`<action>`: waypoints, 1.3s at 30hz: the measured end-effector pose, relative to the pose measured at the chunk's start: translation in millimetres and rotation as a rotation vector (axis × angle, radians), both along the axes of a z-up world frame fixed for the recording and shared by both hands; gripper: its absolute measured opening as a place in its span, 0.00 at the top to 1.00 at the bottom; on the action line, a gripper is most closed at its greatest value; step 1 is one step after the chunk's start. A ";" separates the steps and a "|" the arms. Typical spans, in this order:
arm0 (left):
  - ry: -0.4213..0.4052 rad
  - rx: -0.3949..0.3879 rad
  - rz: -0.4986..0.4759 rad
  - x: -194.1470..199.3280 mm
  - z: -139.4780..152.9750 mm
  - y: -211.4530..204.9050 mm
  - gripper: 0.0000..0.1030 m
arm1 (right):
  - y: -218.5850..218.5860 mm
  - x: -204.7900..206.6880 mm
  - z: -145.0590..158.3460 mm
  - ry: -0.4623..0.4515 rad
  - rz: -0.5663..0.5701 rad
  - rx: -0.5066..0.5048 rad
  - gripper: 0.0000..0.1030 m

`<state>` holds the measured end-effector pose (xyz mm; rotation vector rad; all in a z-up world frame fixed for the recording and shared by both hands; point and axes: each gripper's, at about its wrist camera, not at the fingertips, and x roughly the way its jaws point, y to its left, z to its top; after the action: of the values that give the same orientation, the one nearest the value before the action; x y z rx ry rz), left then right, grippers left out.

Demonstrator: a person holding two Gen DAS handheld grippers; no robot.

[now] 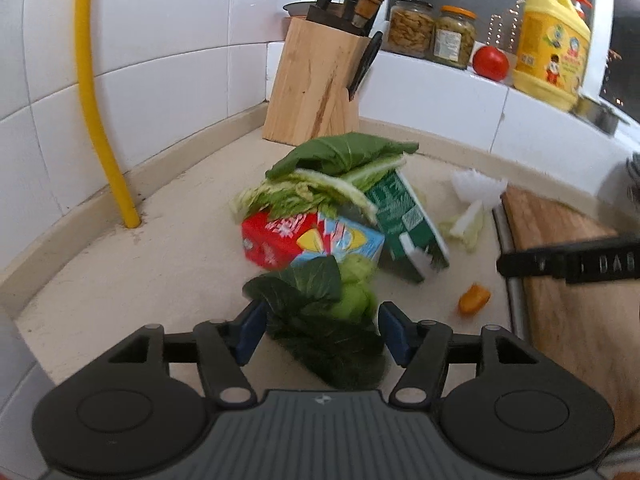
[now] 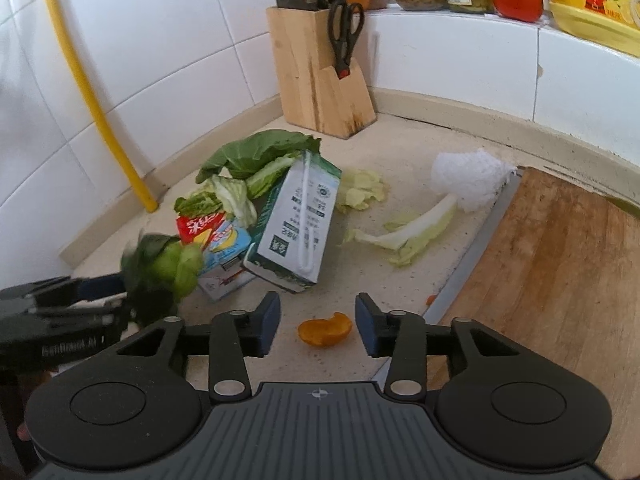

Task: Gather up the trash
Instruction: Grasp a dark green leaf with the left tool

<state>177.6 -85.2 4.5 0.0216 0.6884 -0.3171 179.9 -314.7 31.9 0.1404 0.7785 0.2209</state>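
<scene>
Left gripper [image 1: 320, 332] grips one bok choy [image 1: 328, 320]. Right gripper [image 2: 318, 320] open over one orange peel [image 2: 325, 333]. Two cartons: milk carton [image 2: 296, 224], juice box [image 2: 218, 240].

I'm looking at a speckled beige countertop [image 2: 400, 280]. Lying on it: an orange peel piece [image 2: 325, 333], a pale cabbage stalk [image 2: 412, 228], a white crumpled tissue [image 2: 466, 178], a tipped milk carton [image 2: 298, 224] leaning over a red-blue carton [image 2: 216, 240], and leafy scraps [image 2: 256, 156]. A knife block [image 2: 320, 80] is standing in the corner; a wooden cutting board [image 2: 560, 280] is sitting along the right.
</scene>
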 end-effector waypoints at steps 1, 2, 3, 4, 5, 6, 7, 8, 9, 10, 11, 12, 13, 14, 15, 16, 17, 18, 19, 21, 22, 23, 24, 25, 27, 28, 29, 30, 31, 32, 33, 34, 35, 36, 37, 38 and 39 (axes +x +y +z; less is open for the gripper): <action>-0.002 0.004 -0.006 -2.5 0.4 2.2 0.45 | 1.6 -0.6 0.4 0.000 0.003 -0.003 0.46; -0.008 0.006 -0.014 -4.6 1.5 4.4 0.44 | 3.4 -1.0 0.8 0.000 0.007 -0.005 0.46; -0.012 0.009 -0.021 -5.7 2.2 5.5 0.42 | 4.9 -0.8 1.0 0.000 0.011 -0.007 0.45; -0.020 0.022 -0.024 -5.8 3.5 5.4 0.41 | 6.3 -0.8 1.1 0.001 0.014 -0.009 0.44; -0.029 0.031 -0.028 -5.8 4.6 4.5 0.41 | 8.1 -0.5 0.8 0.002 0.016 -0.012 0.44; -0.044 0.045 -0.043 -4.8 6.9 2.5 0.41 | 9.8 -0.4 0.5 0.004 0.018 -0.013 0.44; -0.054 0.056 -0.062 -3.8 8.3 0.4 0.35 | 11.3 0.1 0.4 0.005 0.022 -0.012 0.44; -0.062 0.074 -0.092 -1.3 9.4 -3.7 0.31 | 12.9 0.7 0.2 0.006 0.026 -0.012 0.43; -0.068 0.086 -0.109 0.3 9.0 -6.9 0.26 | 14.3 1.7 -0.2 0.008 0.028 -0.013 0.42; -0.069 0.102 -0.130 3.2 7.9 -11.5 0.25 | 15.6 2.4 -0.4 0.008 0.029 -0.014 0.41; -0.064 0.115 -0.157 6.8 5.7 -16.5 0.24 | 16.6 2.7 -0.3 0.007 0.031 -0.015 0.41; -0.052 0.128 -0.175 10.5 2.4 -21.0 0.24 | 17.1 2.9 -0.1 0.004 0.034 -0.014 0.41; -0.040 0.144 -0.186 14.0 -0.8 -25.2 0.24 | 17.2 3.2 0.2 0.004 0.034 -0.013 0.40; -0.033 0.159 -0.198 17.3 -4.8 -29.6 0.24 | 17.0 3.6 0.3 0.003 0.032 -0.014 0.38; -0.028 0.171 -0.202 19.9 -8.3 -33.5 0.24 | 16.1 3.6 0.5 0.001 0.031 -0.015 0.38; -0.025 0.186 -0.191 22.0 -11.2 -36.9 0.24 | 15.2 3.6 0.7 -0.002 0.030 -0.016 0.37; -0.021 0.200 -0.180 24.0 -13.6 -39.2 0.28 | 14.1 4.1 0.6 -0.001 0.029 -0.016 0.37; -0.014 0.207 -0.173 24.7 -15.4 -39.8 0.43 | 13.1 4.4 0.5 -0.001 0.027 -0.017 0.37; -0.003 0.207 -0.164 25.8 -16.1 -39.8 0.51 | 12.1 5.1 0.3 -0.001 0.026 -0.019 0.37; 0.018 0.173 -0.150 25.8 -13.9 -34.4 0.55 | 10.7 7.1 0.0 0.001 0.025 -0.020 0.37; 0.016 0.164 -0.139 24.3 -11.5 -31.5 0.56 | 10.5 8.0 0.3 -0.001 0.028 -0.019 0.37; 0.013 0.158 -0.127 22.9 -8.9 -28.5 0.56 | 10.9 9.1 1.0 -0.003 0.034 -0.018 0.37; 0.012 0.146 -0.112 21.4 -5.4 -24.6 0.56 | 11.8 10.7 2.1 -0.006 0.042 -0.018 0.37; 0.011 0.127 -0.099 19.9 -1.4 -20.0 0.56 | 12.9 11.8 3.0 -0.011 0.048 -0.020 0.37; 0.011 0.094 -0.074 17.4 5.0 -12.6 0.56 | 16.4 15.2 4.1 -0.015 0.063 -0.022 0.37; 0.014 0.086 -0.057 14.8 7.6 -9.0 0.56 | 18.1 16.6 4.3 -0.016 0.070 -0.023 0.38; 0.018 0.084 -0.049 12.3 8.4 -7.0 0.56 | 19.8 17.5 4.3 -0.015 0.078 -0.026 0.38; 0.022 0.084 -0.046 9.5 7.9 -5.9 0.56 | 21.5 18.2 4.1 -0.013 0.087 -0.033 0.38; 0.025 0.087 -0.047 6.9 6.2 -5.8 0.56 | 22.7 18.1 3.6 -0.009 0.092 -0.041 0.38; 0.031 0.097 -0.048 3.4 3.2 -6.6 0.56 | 22.5 17.0 3.4 -0.008 0.096 -0.046 0.38; 0.036 0.110 -0.049 1.4 0.5 -8.1 0.55 | 21.6 15.8 3.0 -0.006 0.098 -0.051 0.38; 0.038 0.123 -0.051 -0.2 -2.0 -9.8 0.54 | 19.8 13.9 2.6 -0.004 0.096 -0.059 0.38; 0.035 0.131 -0.053 -1.5 -3.3 -11.0 0.53 | 17.4 11.6 2.3 -0.004 0.090 -0.069 0.36; 0.031 0.132 -0.054 -2.3 -3.4 -11.6 0.46 | 13.7 8.9 2.4 -0.002 0.082 -0.081 0.34; 0.020 0.129 -0.055 -3.5 -2.7 -12.0 0.39 | 9.8 6.2 2.6 -0.004 0.074 -0.090 0.32; 0.009 0.126 -0.056 -4.6 -1.5 -12.0 0.35 | 5.5 3.4 2.8 -0.004 0.068 -0.100 0.31; -0.001 0.126 -0.058 -5.6 -0.4 -12.3 0.29 | 2.3 1.9 2.5 -0.001 0.066 -0.110 0.31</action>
<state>172.0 -97.5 4.1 0.1616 0.7065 -0.3292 181.8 -312.4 34.4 0.0102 0.7935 0.2400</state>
